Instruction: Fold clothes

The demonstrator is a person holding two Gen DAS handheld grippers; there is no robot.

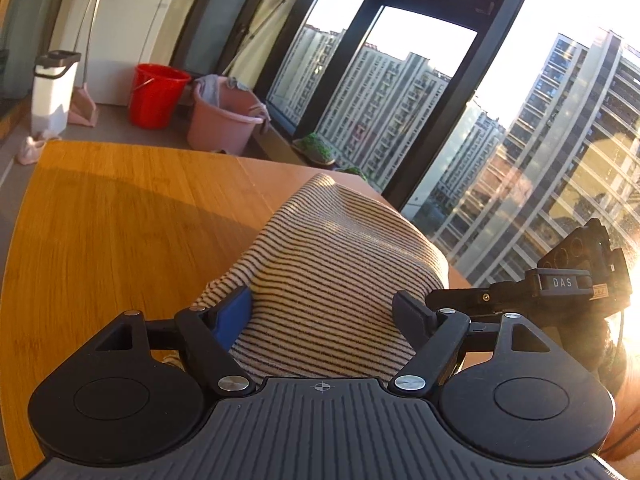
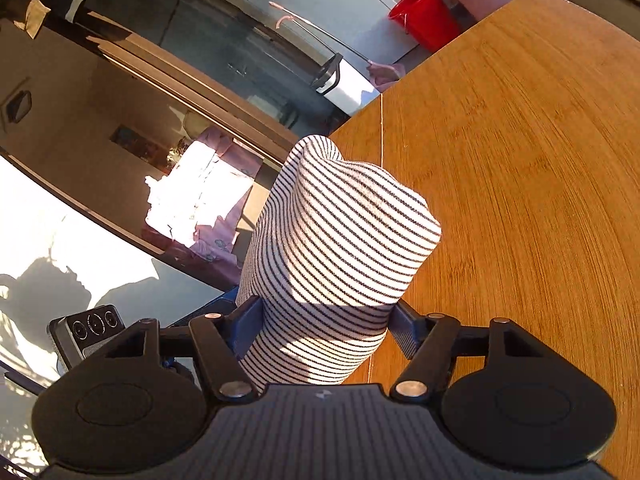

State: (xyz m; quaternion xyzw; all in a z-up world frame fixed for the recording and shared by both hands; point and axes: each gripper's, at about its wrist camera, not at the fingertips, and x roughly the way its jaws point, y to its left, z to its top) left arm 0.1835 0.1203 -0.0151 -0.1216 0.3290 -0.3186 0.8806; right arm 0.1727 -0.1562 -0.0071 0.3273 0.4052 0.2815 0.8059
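Note:
A folded bundle of striped garment (image 1: 340, 248) lies on the wooden table (image 1: 120, 220), pale with thin dark stripes. My left gripper (image 1: 324, 308) stands wide around its near end; the cloth fills the gap and spills past the blue left pad (image 1: 234, 316) without looking pinched. In the right wrist view the same striped garment (image 2: 340, 232) rises from my right gripper (image 2: 324, 312), whose fingers squeeze it to a narrow waist at the table (image 2: 520, 160) edge. The right gripper's body (image 1: 560, 280) shows at the right of the left wrist view.
A red bucket (image 1: 156, 96) and a pink tub (image 1: 224, 120) with cloth in it stand on the floor beyond the table, beside a white bin (image 1: 52, 92). Tall windows (image 1: 400, 100) run along the right, with strong sun glare. The table edge lies close to the garment.

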